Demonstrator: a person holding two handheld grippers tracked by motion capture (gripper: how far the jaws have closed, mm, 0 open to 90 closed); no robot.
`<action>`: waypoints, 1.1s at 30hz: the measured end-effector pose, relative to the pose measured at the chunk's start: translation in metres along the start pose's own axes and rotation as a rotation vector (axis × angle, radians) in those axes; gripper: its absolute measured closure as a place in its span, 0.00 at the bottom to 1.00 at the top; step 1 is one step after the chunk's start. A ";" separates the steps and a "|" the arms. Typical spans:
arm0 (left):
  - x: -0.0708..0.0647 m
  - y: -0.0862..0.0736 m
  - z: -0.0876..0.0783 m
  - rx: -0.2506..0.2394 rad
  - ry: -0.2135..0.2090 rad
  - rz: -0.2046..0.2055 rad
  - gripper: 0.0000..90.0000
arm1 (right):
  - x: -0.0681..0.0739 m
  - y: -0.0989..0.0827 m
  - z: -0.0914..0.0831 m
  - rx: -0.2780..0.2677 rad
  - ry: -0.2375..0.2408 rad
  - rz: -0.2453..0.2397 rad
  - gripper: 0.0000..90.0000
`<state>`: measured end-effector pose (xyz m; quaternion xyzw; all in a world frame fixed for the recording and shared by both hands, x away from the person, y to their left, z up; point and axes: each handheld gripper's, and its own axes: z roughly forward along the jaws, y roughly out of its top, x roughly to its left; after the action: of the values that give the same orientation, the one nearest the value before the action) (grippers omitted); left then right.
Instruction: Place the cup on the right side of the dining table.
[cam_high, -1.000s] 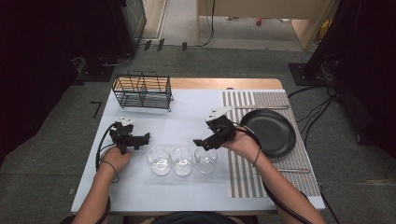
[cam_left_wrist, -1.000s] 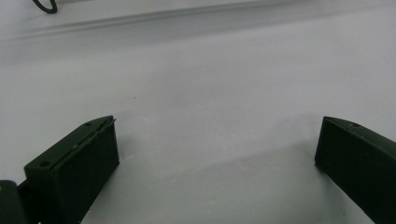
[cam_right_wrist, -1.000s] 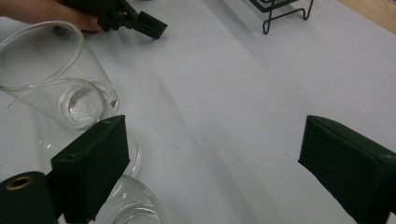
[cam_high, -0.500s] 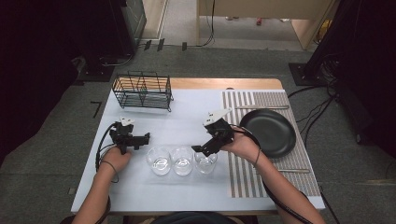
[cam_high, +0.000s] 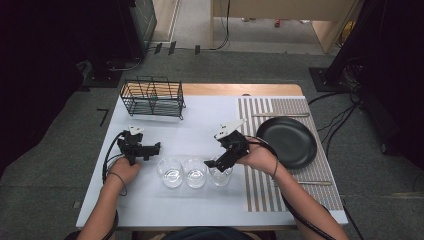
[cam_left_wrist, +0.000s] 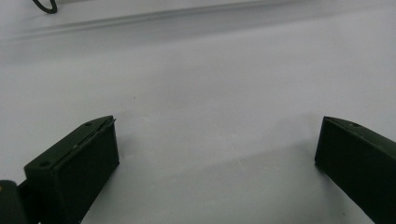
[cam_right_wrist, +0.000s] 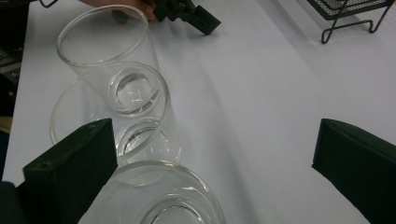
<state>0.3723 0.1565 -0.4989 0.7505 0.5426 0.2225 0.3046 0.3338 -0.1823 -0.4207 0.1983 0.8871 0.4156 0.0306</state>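
Three clear glasses stand in a row near the table's front: left glass (cam_high: 171, 172), middle glass (cam_high: 195, 173), right glass (cam_high: 220, 176). My right gripper (cam_high: 219, 161) hovers open just over the right glass. In the right gripper view (cam_right_wrist: 215, 126) that glass's rim (cam_right_wrist: 164, 193) sits low between the jaws, close to the left jaw, with the middle glass (cam_right_wrist: 114, 123) and left glass (cam_right_wrist: 105, 51) lined up beyond. My left gripper (cam_high: 157, 146) rests low to the left of the row. Its jaws stand wide open (cam_left_wrist: 218, 120) over bare white table.
A black wire rack (cam_high: 152, 96) stands at the back left. A black plate (cam_high: 286, 141) lies on a striped mat (cam_high: 260, 186) at the right, with thin utensils (cam_high: 280, 115) beside it. The left gripper's cable (cam_high: 106, 162) loops by the left wrist.
My right gripper has come down and toward the person, ending over the right glass. The left gripper and the glasses have stayed put.
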 end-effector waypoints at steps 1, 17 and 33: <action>0.000 0.000 0.000 0.000 0.000 0.000 0.00 | 0.001 0.000 0.001 0.004 0.005 -0.011 0.00; 0.000 0.000 0.000 0.000 0.000 0.000 0.00 | 0.007 -0.003 0.004 0.018 0.068 -0.059 0.00; 0.000 0.000 0.000 0.000 0.000 -0.001 0.00 | 0.011 -0.007 0.008 0.045 0.105 -0.094 0.00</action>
<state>0.3723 0.1564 -0.4989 0.7504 0.5427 0.2223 0.3047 0.3232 -0.1766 -0.4302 0.1353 0.9049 0.4035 -0.0009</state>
